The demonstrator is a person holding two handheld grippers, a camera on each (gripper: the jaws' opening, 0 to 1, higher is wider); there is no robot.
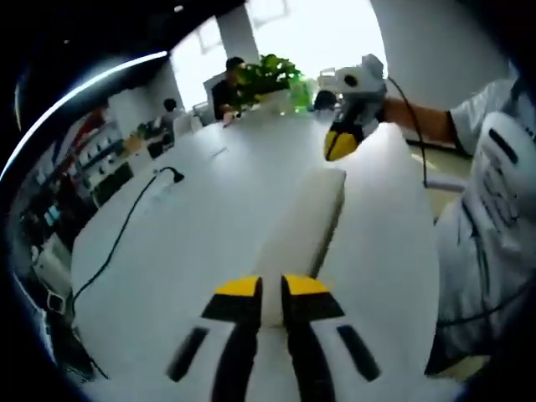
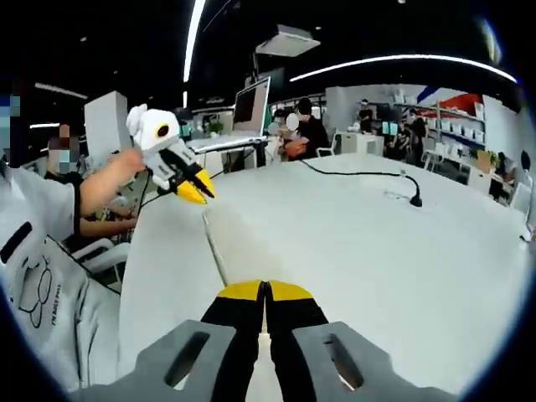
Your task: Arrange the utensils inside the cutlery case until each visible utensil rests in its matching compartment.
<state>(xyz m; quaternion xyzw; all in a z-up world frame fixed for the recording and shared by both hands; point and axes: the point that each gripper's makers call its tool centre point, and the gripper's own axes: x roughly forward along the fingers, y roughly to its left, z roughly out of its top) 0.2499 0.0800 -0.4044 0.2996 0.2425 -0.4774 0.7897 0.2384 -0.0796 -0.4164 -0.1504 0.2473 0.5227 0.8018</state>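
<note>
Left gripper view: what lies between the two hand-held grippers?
In that view, a long white case stretches from the left hand-held gripper toward the right hand-held gripper.

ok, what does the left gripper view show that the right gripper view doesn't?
Left gripper view: a plant, a bright window, the case seen broad side up, and the right gripper coming in.
Right gripper view: a monitor, ceiling light strips, and the left gripper coming in.
Both: the white table, the black cable, the case and seated people.
</note>
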